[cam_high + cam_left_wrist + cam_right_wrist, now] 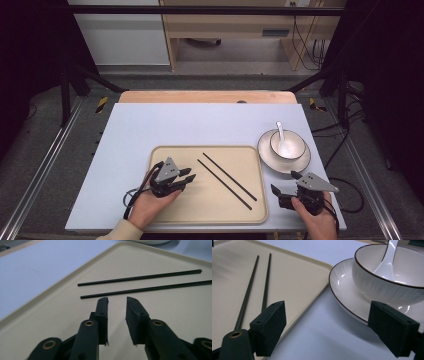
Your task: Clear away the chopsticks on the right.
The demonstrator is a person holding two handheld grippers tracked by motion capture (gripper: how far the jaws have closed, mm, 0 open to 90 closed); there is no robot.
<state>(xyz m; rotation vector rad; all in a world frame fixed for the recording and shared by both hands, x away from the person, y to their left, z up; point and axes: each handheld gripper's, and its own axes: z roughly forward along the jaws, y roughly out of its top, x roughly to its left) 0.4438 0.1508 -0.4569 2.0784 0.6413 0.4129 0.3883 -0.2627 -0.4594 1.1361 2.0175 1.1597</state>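
Note:
A beige tray (170,210) lies on the pale blue table, with two black chopsticks (227,177) side by side on it, running diagonally. My left gripper (190,175) hovers low over the tray's left part, just short of the chopsticks' (140,278) thin ends. Its jaws stand a little apart with nothing between them (117,300). Right of the tray, my right gripper (284,181) is wide open and empty (327,325), pointing at the gap between the tray's edge (294,277) and a plate (344,290). On that plate stands a white bowl (387,287) holding a white spoon (387,260).
The bowl (287,145) and its plate (270,157) sit by the table's right edge, close to the tray's far right corner. Bare table top (150,125) stretches behind and left of the tray. Black frame posts stand at both sides beyond the table.

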